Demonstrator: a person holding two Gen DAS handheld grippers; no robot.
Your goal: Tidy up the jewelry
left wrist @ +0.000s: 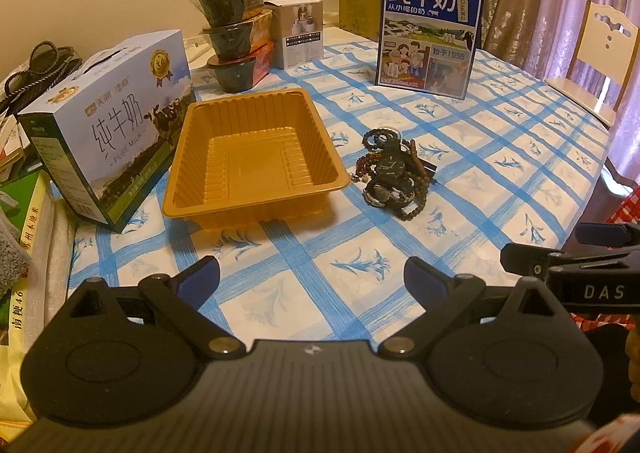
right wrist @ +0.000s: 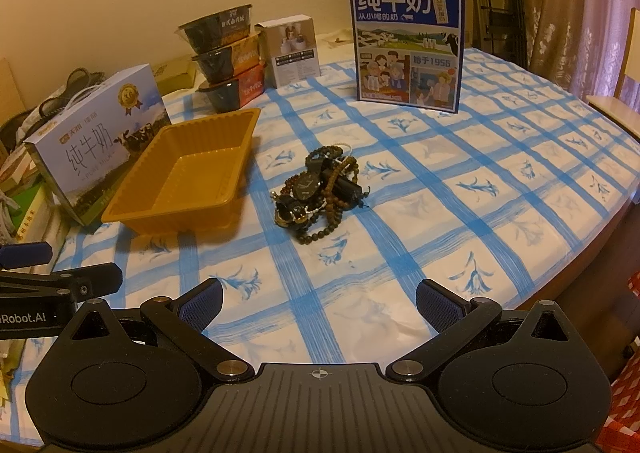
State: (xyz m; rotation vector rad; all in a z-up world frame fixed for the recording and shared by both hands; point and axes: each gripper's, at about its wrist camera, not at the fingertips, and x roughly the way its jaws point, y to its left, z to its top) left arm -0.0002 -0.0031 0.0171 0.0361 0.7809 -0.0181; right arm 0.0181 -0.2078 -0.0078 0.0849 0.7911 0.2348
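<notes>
Looks like we're right at the start here. The jewelry pile (bead bracelets, a couple of watches, all tangled together) sits on the checked tabletop, just beside the orange tray, and the tray has nothing in it. Both tongs are wide open and gripping nothing: left tongs hang low near the tabletop edge facing the tray, right tongs are aimed pretty much at the pile, well short of it. My guess is the right one goes in first, picks a single piece off the top of the heap and drops it in the tray. The tricky bit is the tangle, so grabbing one strand may drag the others along.
</notes>
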